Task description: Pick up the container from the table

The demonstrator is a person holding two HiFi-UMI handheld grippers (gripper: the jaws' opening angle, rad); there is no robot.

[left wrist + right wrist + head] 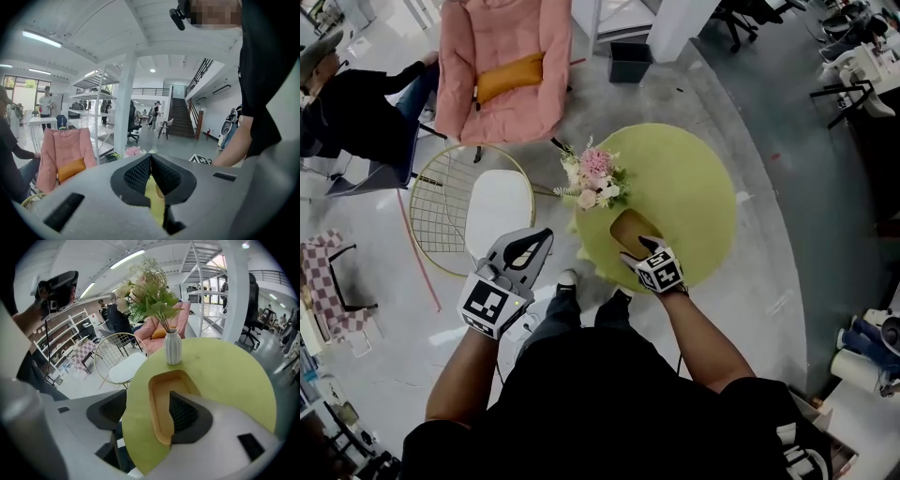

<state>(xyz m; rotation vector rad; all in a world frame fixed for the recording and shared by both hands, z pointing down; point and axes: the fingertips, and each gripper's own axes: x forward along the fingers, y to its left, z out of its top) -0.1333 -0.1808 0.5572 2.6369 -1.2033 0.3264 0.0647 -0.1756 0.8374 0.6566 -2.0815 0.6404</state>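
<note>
The container [630,230] is a shallow tan tray lying near the front edge of the round yellow-green table [698,183]. My right gripper [643,247] hangs over it, tilted down. In the right gripper view its jaws stand wide open [147,413]: the right pad sits inside the container [160,399], and the left pad is out beyond the table's edge [136,437]. Neither pad presses on the container. My left gripper [536,240] is off the table to the left, over the floor, with its jaws shut [150,161] and nothing between them.
A white vase of flowers [593,178] stands on the table just behind the container [172,347]. A wire chair with a white seat [492,206] is left of the table. Further back are a pink chair [506,66] and a seated person [356,112].
</note>
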